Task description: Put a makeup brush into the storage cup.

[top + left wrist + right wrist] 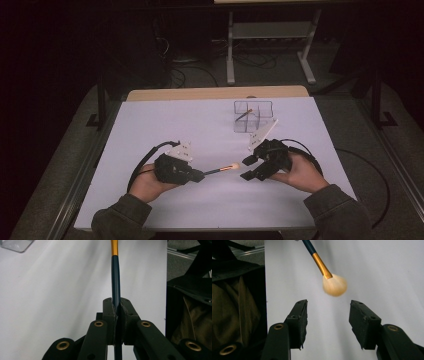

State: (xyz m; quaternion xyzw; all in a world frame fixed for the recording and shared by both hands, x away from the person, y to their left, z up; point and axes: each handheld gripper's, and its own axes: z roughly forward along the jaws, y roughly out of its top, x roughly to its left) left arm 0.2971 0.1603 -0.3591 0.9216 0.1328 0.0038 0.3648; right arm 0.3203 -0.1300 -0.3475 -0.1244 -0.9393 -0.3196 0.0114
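Observation:
A makeup brush [223,170] with a dark blue handle, gold ferrule and pale fluffy head is held level just above the white table. My left gripper [201,175] is shut on its handle; in the left gripper view the pads [110,311] pinch the blue handle [115,277], which runs straight ahead. My right gripper [247,168] faces it from the right, open. In the right gripper view the brush head [335,285] hangs just beyond the spread jaws of the gripper [328,306], touching neither one.
A clear divided organizer [253,116] stands at the back right of the table [165,125] with a thin dark stick [244,115] leaning in it. Its corner [16,243] shows in the left gripper view. Beyond the table's wooden far edge [215,93] are a metal stand and cables.

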